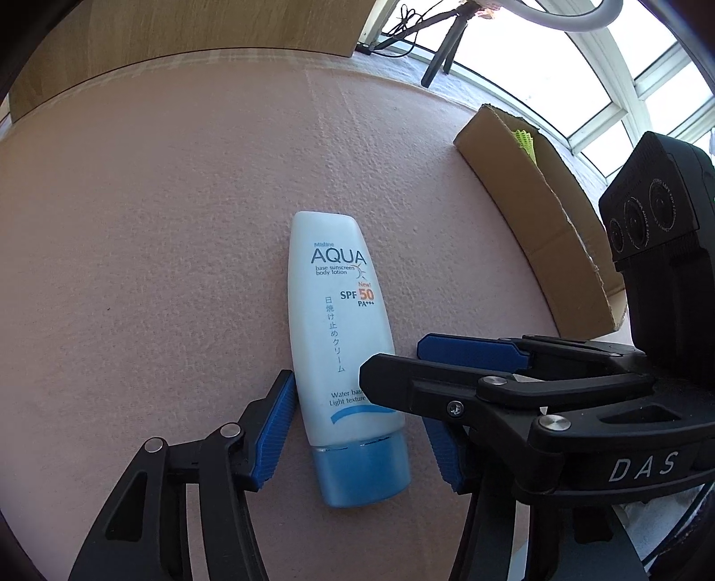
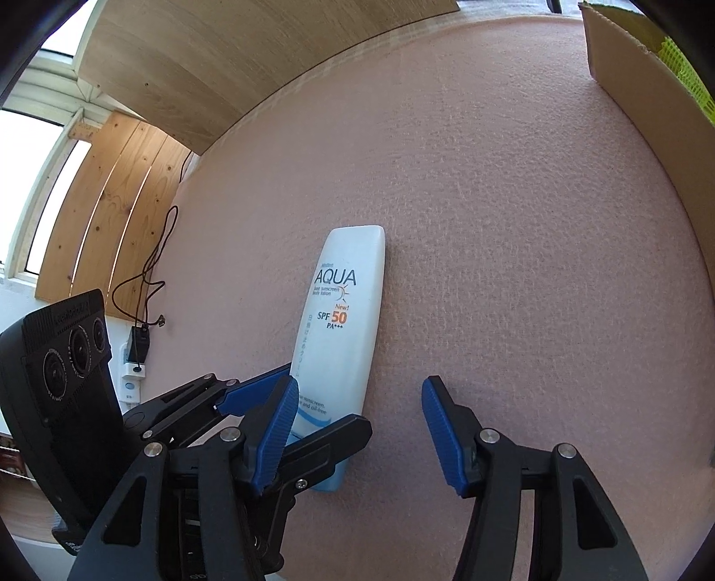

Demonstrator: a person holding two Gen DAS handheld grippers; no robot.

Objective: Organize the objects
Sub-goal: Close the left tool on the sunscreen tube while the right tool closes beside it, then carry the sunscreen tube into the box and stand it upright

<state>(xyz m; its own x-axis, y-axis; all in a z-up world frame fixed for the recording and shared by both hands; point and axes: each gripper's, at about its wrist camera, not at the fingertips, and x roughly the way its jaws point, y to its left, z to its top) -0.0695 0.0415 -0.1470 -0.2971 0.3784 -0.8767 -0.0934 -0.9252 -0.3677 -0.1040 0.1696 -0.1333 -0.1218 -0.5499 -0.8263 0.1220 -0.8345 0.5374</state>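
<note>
A white sunscreen tube [image 1: 339, 322] with a blue cap lies flat on the pink cloth [image 1: 178, 223], cap towards me. My left gripper [image 1: 359, 442] stands open astride the cap end: its left pad is at the tube's edge and its right pad is clear of it. The right gripper's fingers [image 1: 469, 353] reach in from the right, one black finger crossing over the tube's lower part. In the right wrist view the tube [image 2: 344, 313] lies between the open right gripper [image 2: 359, 433], close to its left pad. The left gripper's fingers [image 2: 330, 440] cross its cap.
An open cardboard box [image 1: 536, 214] stands on the cloth to the right, with a yellow-green mesh thing [image 1: 525, 141] inside; the box [image 2: 634, 67] shows top right in the right wrist view. A wooden board [image 1: 201, 35] borders the cloth's far side. A black cable [image 2: 147, 277] hangs at the left.
</note>
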